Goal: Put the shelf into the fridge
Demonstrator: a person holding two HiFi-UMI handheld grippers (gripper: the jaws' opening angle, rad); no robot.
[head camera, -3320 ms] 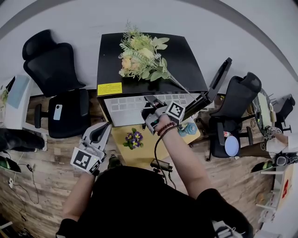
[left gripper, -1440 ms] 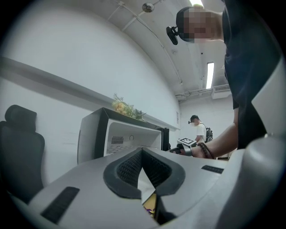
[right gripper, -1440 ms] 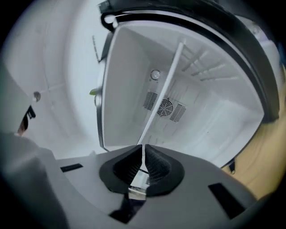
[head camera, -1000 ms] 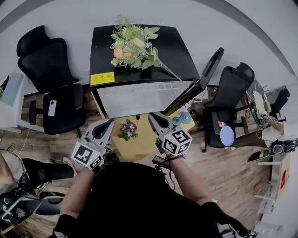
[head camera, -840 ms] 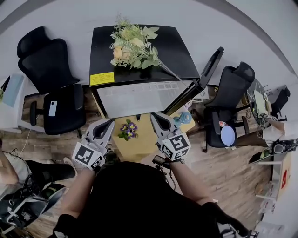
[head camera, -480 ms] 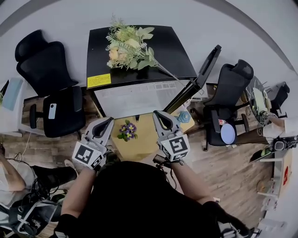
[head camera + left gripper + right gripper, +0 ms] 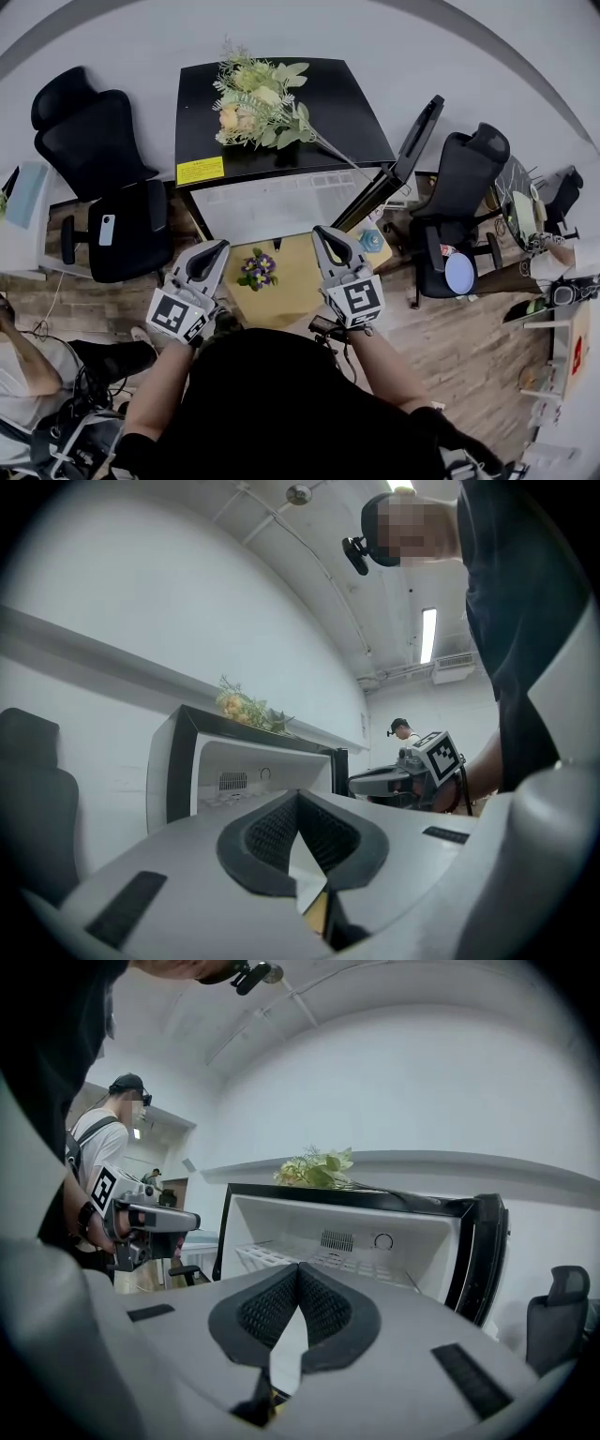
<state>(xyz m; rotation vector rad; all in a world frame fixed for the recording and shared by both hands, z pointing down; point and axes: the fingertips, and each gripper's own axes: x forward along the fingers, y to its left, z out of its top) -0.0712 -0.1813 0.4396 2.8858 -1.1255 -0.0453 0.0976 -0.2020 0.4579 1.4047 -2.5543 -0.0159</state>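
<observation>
The black fridge [image 7: 281,112] stands in front of me with its door [image 7: 412,141] swung open to the right. A white wire shelf [image 7: 309,1262] lies flat inside its white cavity, also seen as a pale panel [image 7: 281,199] from the head view. My left gripper [image 7: 216,247] and right gripper [image 7: 324,232] hover side by side near my body, short of the fridge. Both are shut with nothing between the pads. In the gripper views the left gripper [image 7: 298,795] and the right gripper [image 7: 298,1267] each point at the open fridge [image 7: 234,761].
A low yellow table [image 7: 295,286] sits under the grippers with a purple flower pot [image 7: 256,268] and a blue object [image 7: 371,240]. A bouquet [image 7: 258,98] lies on the fridge top. Black chairs stand left [image 7: 103,178] and right [image 7: 459,206]. Another person [image 7: 98,1162] stands off to the side.
My right gripper has drawn back from the fridge's front to near my body, level with the left gripper. The left gripper has hardly moved.
</observation>
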